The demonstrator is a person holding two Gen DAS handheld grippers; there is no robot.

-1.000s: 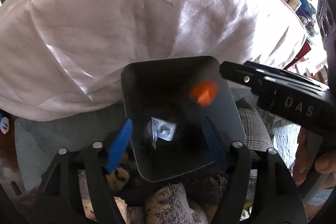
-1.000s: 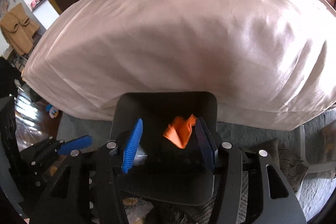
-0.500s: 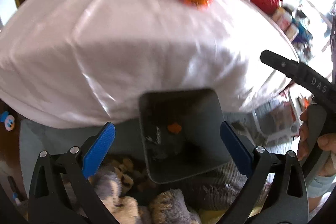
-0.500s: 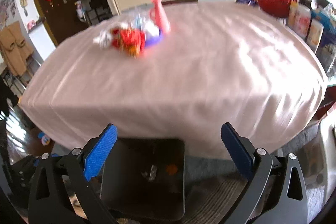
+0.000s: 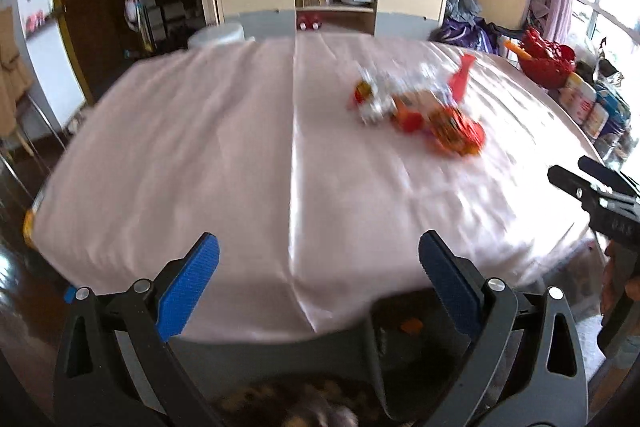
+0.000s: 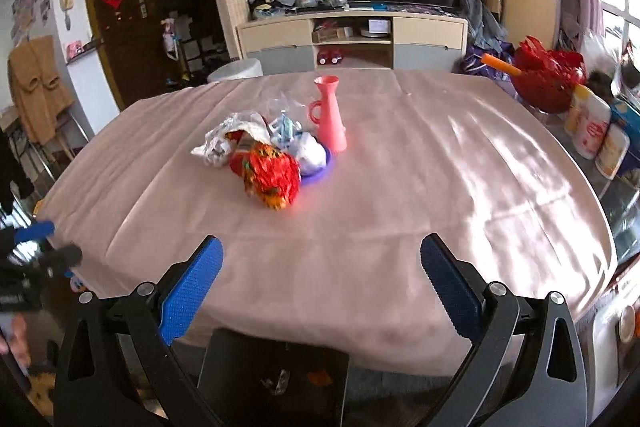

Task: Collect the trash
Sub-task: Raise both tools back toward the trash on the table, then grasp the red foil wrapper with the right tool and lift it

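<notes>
A heap of crumpled wrappers, red-orange and white, lies mid-table beside a purple dish; the left wrist view shows the same trash pile, blurred. Below the table's near edge stands a dark bin holding an orange scrap and a silvery wrapper; it shows as bin in the left wrist view. My right gripper and left gripper both stand open and empty, above the table's front edge.
A pink vase stands upright just behind the trash. The round table carries a pale pink cloth. A red basket and canisters sit off its right side. Cabinet and TV are behind.
Both grippers let go over the bin, the orange scrap dropping into it, opened wide and rose from the bin to above the table edge, tilting up so the tabletop trash came into view.
</notes>
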